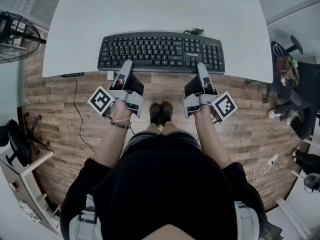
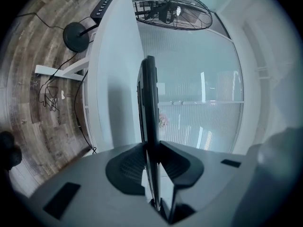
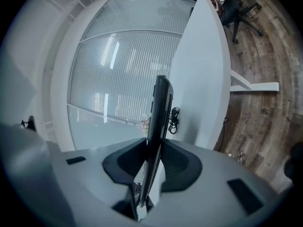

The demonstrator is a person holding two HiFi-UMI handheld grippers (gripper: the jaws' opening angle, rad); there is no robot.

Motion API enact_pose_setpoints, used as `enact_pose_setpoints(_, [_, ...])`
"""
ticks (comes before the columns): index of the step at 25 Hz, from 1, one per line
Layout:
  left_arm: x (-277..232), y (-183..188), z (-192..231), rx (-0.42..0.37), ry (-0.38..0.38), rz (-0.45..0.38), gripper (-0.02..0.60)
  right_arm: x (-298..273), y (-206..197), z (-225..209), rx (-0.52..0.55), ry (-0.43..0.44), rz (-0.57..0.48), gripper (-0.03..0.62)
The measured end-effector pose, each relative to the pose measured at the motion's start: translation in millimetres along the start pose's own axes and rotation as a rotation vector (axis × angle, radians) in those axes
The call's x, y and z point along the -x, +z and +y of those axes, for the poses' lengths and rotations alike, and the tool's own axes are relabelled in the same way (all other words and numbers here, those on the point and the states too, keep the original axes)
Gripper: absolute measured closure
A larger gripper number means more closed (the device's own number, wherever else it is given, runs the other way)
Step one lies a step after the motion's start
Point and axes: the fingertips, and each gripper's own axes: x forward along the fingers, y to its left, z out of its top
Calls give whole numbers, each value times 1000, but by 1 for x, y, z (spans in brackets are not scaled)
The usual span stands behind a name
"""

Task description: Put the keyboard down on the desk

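The left gripper (image 1: 125,66) and the right gripper (image 1: 202,69) are each clamping the black keyboard (image 1: 161,52) by its near edge — along the white desk (image 1: 160,9) front.

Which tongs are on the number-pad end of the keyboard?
The right tongs: they clamp the black plastic keyboard at its front edge, near its number pad. The left tongs grip under the letter keys.

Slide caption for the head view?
The left tongs and right tongs clamp the black plastic keyboard by its near edge over the white desk.
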Motion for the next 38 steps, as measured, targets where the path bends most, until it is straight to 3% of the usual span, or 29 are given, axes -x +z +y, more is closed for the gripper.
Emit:
enact_pose_setpoints(5, [3,1,-7,-9,13,4,486,0,0,11,2,8,5,497])
enact_pose_setpoints(20, [7,-7,18,-28,53,28,486,13,-4,-23,-26,-22,-7,497])
enact_pose_setpoints(38, [9,-10,31,-58,-1,19,491,6,-4,-40,-26,21,17,502])
